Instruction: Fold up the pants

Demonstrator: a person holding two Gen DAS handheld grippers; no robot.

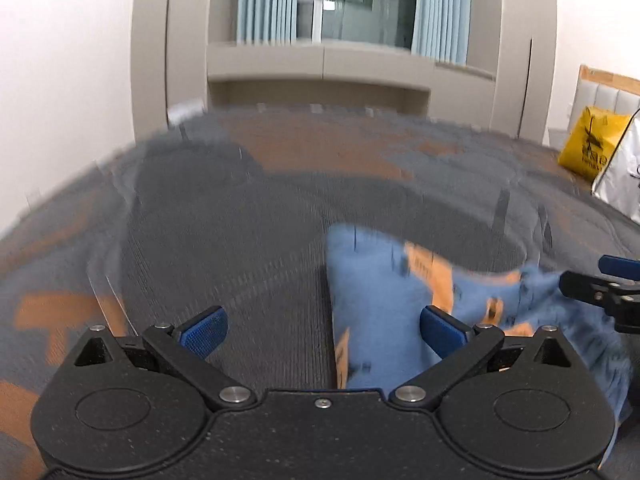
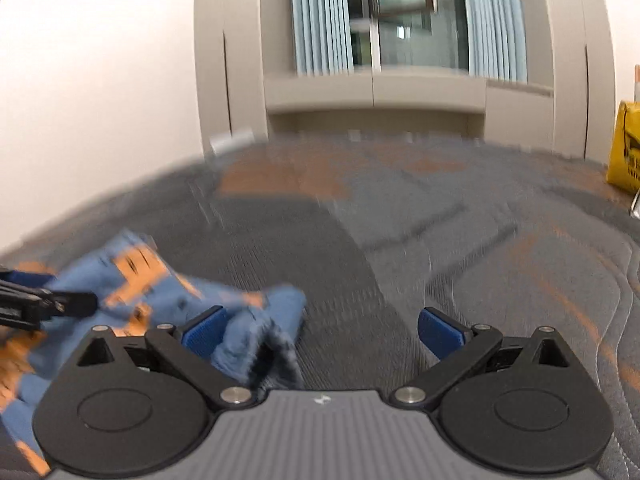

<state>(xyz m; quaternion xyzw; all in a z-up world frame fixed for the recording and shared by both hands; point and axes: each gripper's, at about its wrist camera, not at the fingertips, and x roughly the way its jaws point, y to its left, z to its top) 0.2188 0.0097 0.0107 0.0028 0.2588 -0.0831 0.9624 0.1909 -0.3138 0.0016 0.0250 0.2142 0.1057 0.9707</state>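
Note:
Blue pants with orange patches lie crumpled on a grey and orange quilt. In the left wrist view they spread from the centre to the lower right. My left gripper is open, its right finger over the cloth, nothing clamped. The other gripper pokes in at the right edge. In the right wrist view the pants sit at lower left, a bunched end lying against the left finger. My right gripper is open with bare quilt between the fingers. Both views are motion-blurred.
A yellow bag and a white bag stand at the quilt's far right. Beige cabinets and a window with pale blue curtains rise behind it. A white wall lies to the left.

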